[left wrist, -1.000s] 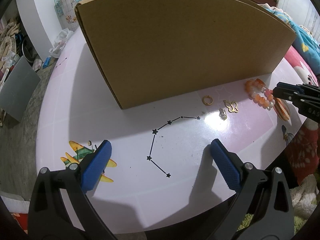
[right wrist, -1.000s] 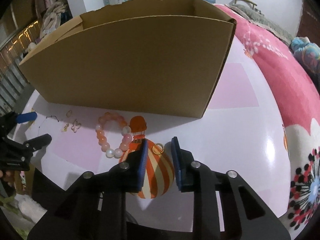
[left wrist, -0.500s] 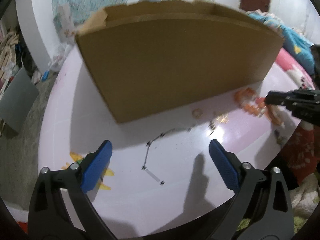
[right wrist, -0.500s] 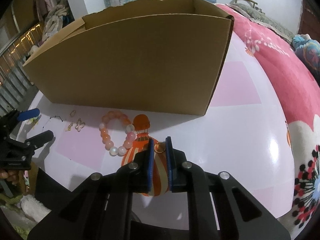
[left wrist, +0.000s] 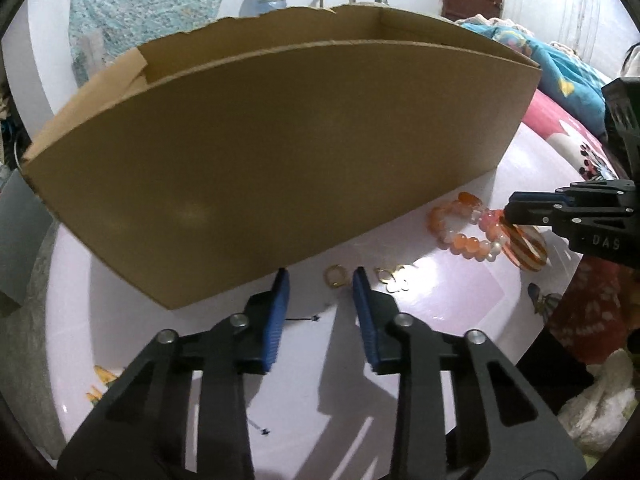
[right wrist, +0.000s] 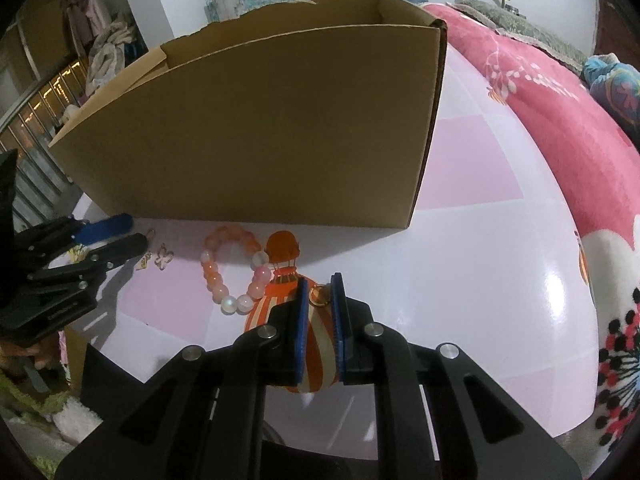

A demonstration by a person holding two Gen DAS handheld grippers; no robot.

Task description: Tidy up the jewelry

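Left claw [left wrist: 320, 286] closing around gold ring [left wrist: 335, 276] on tabletop [left wrist: 440, 304], pads not touching yet. Right claw [right wrist: 319, 294] clenched on second gold ring [right wrist: 319, 295] beside bead bracelet [right wrist: 224, 276], before cardboard box [right wrist: 280, 128].

"DAS" on right claw [left wrist: 508, 213]

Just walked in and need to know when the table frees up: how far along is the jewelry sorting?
Early. Nothing shows as put away; the cardboard box interior is hidden. In hand: the right gripper pinches a small gold ring, while the left gripper is closing around another gold ring. Left on the table: the bead bracelet and the small charms.
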